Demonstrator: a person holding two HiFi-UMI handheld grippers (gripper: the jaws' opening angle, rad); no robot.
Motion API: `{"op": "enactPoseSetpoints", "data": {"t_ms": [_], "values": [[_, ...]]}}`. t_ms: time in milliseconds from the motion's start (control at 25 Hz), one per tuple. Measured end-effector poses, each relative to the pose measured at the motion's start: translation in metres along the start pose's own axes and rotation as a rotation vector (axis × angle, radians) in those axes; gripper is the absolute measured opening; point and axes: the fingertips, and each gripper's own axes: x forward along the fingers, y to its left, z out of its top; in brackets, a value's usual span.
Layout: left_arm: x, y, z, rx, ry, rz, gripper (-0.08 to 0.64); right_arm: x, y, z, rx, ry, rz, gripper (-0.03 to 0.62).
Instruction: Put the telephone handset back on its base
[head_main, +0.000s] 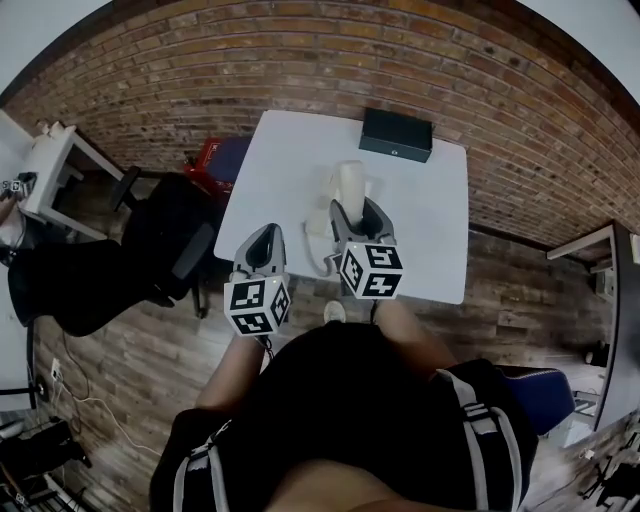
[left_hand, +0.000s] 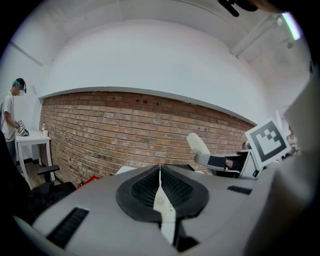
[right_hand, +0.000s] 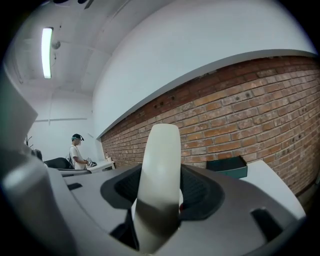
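The white telephone handset (head_main: 352, 185) stands nearly upright over the white table (head_main: 430, 230), and my right gripper (head_main: 352, 212) is shut on its lower part. In the right gripper view the handset (right_hand: 161, 165) fills the gap between the dark pads (right_hand: 200, 192). A white piece that looks like the telephone base (head_main: 318, 224) lies just left of that gripper, with its cord (head_main: 323, 264) curling toward the near edge. My left gripper (head_main: 262, 246) hovers at the table's near left edge, shut and empty (left_hand: 160, 172). From its view the handset (left_hand: 199, 145) and the right gripper (left_hand: 225, 162) show at the right.
A dark green box (head_main: 396, 134) sits at the table's far edge against the brick wall (head_main: 300, 50). A black office chair (head_main: 165, 240) and a red object (head_main: 208, 155) stand left of the table. A person (right_hand: 77, 150) stands at a white side table (head_main: 50, 160) far left.
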Motion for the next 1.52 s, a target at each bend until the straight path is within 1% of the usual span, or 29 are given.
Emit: {"op": "enactPoseSetpoints", "data": {"t_ms": [240, 400, 560, 680, 920, 1120, 1240, 1360, 1520], "values": [[0.056, 0.003, 0.012, -0.011, 0.01, 0.002, 0.009, 0.04, -0.029, 0.005, 0.023, 0.038, 0.008, 0.206], [0.081, 0.004, 0.018, -0.02, 0.017, -0.002, 0.009, 0.057, -0.041, 0.007, 0.066, 0.066, 0.021, 0.206], [0.098, 0.008, 0.014, -0.025, 0.037, -0.022, 0.009, 0.067, -0.05, 0.005, 0.095, 0.072, -0.002, 0.207], [0.11, 0.012, 0.014, -0.023, 0.044, -0.052, 0.009, 0.075, -0.054, -0.002, 0.113, 0.088, -0.028, 0.207], [0.138, 0.026, 0.016, 0.002, 0.063, -0.149, 0.009, 0.093, -0.053, -0.016, 0.162, 0.105, -0.108, 0.207], [0.155, 0.049, 0.019, 0.033, 0.098, -0.236, 0.009, 0.113, -0.051, -0.027, 0.238, 0.122, -0.193, 0.207], [0.165, 0.066, 0.019, 0.038, 0.117, -0.275, 0.009, 0.126, -0.049, -0.039, 0.264, 0.142, -0.252, 0.207], [0.172, 0.08, 0.019, 0.037, 0.124, -0.297, 0.01, 0.137, -0.047, -0.058, 0.272, 0.187, -0.29, 0.207], [0.18, 0.096, 0.018, 0.02, 0.134, -0.304, 0.009, 0.149, -0.05, -0.09, 0.253, 0.286, -0.35, 0.207]]}}
